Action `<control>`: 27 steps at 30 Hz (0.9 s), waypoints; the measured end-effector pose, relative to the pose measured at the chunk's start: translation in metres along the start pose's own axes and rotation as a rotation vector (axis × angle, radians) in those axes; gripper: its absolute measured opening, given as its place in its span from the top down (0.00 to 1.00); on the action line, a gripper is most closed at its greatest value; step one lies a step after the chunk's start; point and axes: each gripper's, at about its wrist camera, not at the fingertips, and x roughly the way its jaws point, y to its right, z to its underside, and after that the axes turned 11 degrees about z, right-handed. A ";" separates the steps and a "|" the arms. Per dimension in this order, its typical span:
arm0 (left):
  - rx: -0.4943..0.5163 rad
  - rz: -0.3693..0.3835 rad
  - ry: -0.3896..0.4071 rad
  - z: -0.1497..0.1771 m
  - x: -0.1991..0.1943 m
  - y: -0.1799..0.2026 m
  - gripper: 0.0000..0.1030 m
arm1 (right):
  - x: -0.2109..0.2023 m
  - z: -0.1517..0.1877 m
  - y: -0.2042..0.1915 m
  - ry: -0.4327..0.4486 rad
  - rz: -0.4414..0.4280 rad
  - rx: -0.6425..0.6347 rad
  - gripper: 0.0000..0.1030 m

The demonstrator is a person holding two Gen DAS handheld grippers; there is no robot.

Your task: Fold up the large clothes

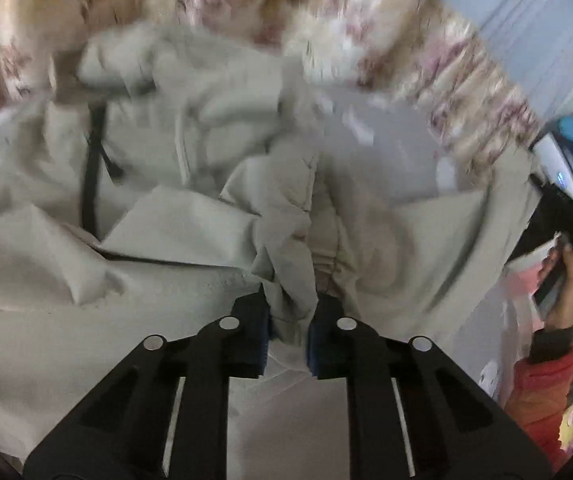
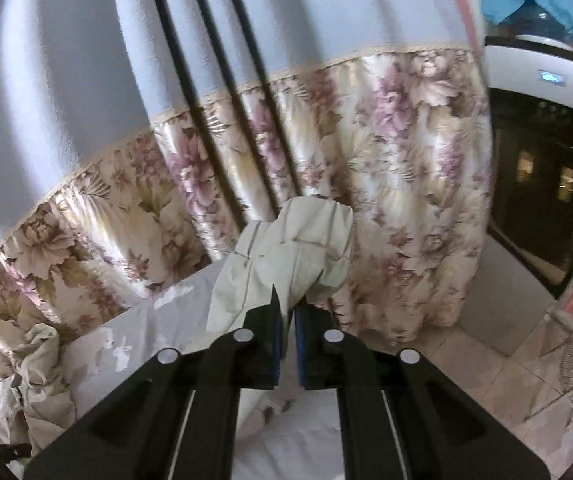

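Left tool [image 1: 288, 320] is seen clamped on a bunched fold of the pale beige garment [image 1: 190, 160], the cloth being pinched between its two blue-padded fingers [image 1: 260, 340]. In the left wrist view the garment is spread in a rumpled heap over a white-covered surface [image 1: 278, 420], with a dark strap or zipper line [image 1: 92, 168] running down its left part. Much of this view is blurred by motion, so finer seams cannot be resolved. Beyond the garment, at its far edge, a floral curtain [image 1: 386, 40] is recorded. To the right of the garment a bystander's hand holding a phone [image 1: 554, 276] is visible, with an orange sleeve [image 1: 542, 392] below it. Right tool [image 2: 288, 312] is noted as closed on another part of the garment [image 2: 286, 252], a bunch of which is lifted clear of the white surface [image 2: 134, 340] and stands up above the fingertips. Behind that lifted bunch the floral curtain [image 2: 406, 180] hangs, its upper part plain pale blue. Left of the lifted bunch, more crumpled beige cloth [image 2: 38, 380] lies at the foot of the curtain. Right of the curtain a dark glass-fronted appliance [image 2: 546, 200] with a white top is seen, and tiled floor [image 2: 486, 380] lies below it.
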 end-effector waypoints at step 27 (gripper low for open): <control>-0.146 -0.601 0.247 0.069 -0.163 -0.168 0.03 | -0.166 0.079 -0.209 0.086 -0.377 -0.427 0.95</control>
